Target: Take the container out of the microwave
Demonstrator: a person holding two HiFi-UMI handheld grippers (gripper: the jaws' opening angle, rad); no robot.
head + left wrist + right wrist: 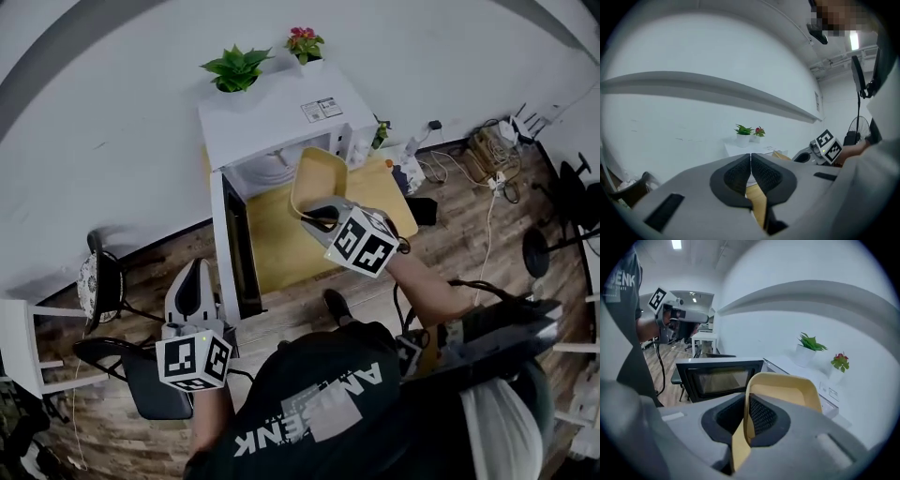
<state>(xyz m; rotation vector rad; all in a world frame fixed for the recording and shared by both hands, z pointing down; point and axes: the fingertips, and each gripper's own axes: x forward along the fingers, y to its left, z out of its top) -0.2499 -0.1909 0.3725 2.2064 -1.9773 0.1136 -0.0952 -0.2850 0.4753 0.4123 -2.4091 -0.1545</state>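
The white microwave (281, 117) stands at the back of a yellow table, its dark door (234, 248) swung open toward me. A shallow yellow container (317, 183) hangs tilted in the air in front of the oven's opening. My right gripper (323, 217) is shut on its near rim. In the right gripper view that rim (787, 390) is pinched between the pads (759, 416), with the open door (719, 378) behind. My left gripper (194, 291) is held low, left of the door. Its jaws (750, 157) are shut with nothing between them.
Two potted plants (234, 67) (304, 43) stand on the microwave's top. The yellow table (291, 248) reaches forward under the container. A black chair (141, 375) and a white stool (23, 342) stand at the left. Cables and a power strip (487, 159) lie on the wooden floor at the right.
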